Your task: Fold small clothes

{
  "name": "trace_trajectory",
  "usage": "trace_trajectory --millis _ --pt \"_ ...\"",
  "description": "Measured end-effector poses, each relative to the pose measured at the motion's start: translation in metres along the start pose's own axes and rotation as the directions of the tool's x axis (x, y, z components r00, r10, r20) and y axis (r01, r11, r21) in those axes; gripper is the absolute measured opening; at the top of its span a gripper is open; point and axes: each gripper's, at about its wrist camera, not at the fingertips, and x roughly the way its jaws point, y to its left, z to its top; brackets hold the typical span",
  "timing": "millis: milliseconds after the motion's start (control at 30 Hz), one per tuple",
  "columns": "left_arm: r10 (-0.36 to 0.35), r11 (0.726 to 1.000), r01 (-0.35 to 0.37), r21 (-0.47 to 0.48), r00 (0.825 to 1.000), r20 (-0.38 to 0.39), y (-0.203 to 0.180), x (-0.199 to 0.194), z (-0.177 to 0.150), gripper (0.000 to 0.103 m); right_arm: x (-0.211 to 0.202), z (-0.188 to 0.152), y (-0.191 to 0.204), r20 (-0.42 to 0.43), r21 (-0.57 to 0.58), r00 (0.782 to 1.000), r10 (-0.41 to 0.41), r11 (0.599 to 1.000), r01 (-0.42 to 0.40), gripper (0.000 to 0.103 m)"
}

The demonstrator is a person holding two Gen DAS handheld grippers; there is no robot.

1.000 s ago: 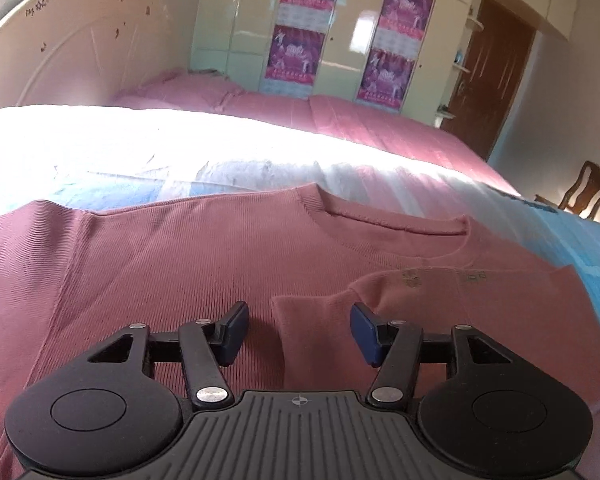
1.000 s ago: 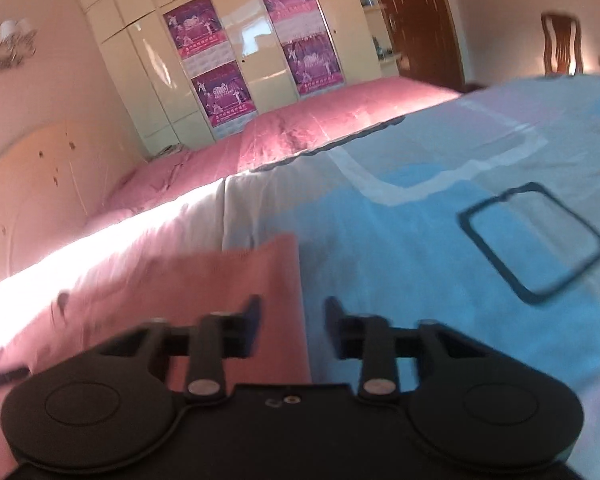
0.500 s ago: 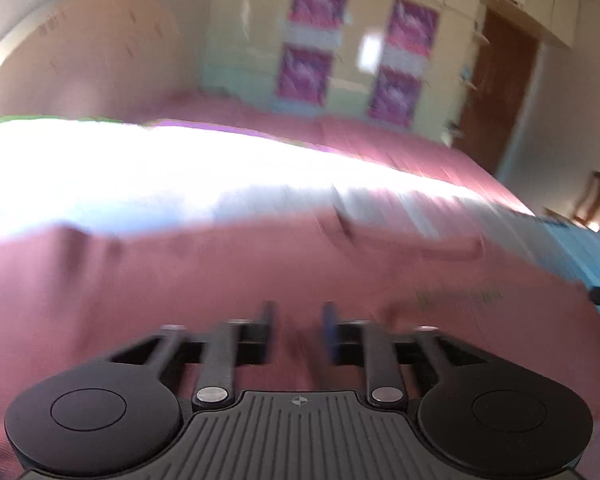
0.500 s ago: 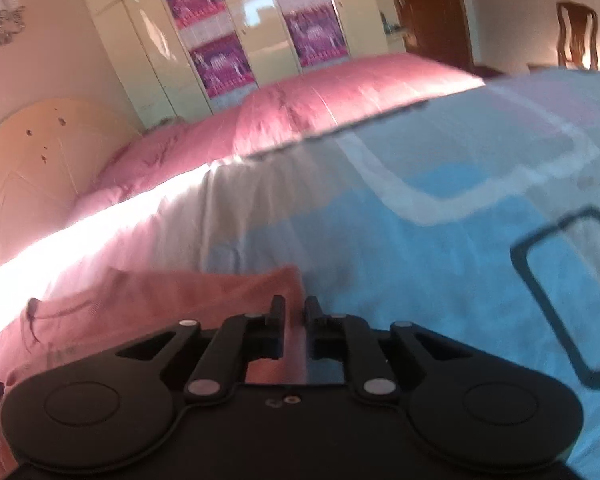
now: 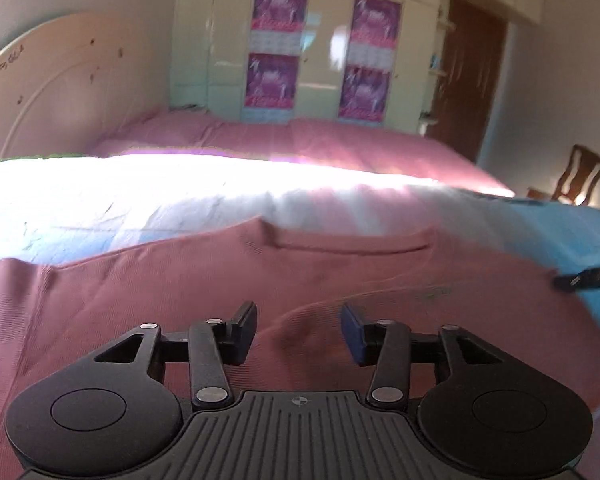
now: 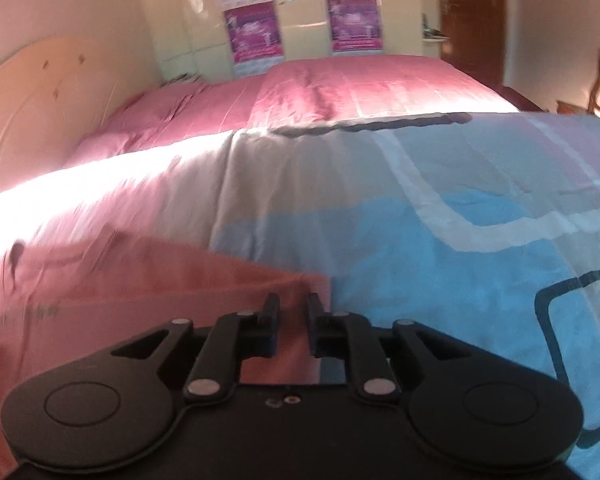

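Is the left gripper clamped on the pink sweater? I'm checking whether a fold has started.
No: the left gripper hangs open above the pink sweater, with a wide gap between its fingers and no cloth held.

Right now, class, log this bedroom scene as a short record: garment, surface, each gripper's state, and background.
garment: pink sweater, spread flat, neckline facing away
surface: blue patterned bedcover
left gripper: open, over the sweater, holding nothing
right gripper: jaws narrowly apart at the sweater's edge; grip cannot be told
background: wardrobe with posters, wooden chair
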Motion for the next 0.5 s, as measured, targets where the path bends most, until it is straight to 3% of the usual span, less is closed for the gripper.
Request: trace_trajectory --millis 200,367,500 --pt "-0.009 1.000 0.011 0.020 0.996 -0.094 -0.005 -0.014 -0.036 0.050 -0.040 -0.036 0.003 -0.027 -0.040 1.000 0.013 0.999 -0.014 0.014" --pt "0.030 0.997 -0.025 0.074 0.997 -0.066 -0.010 -0.047 -0.053 0.050 -0.082 -0.077 0.006 -0.034 -0.075 0.999 -0.002 0.997 0.000 0.018" --pt "-0.033 0.999 0.034 0.029 0.999 -0.031 -0.018 -0.061 -0.052 0.050 -0.108 -0.089 0.022 0.056 -0.052 0.998 0.019 0.999 -0.016 0.018"
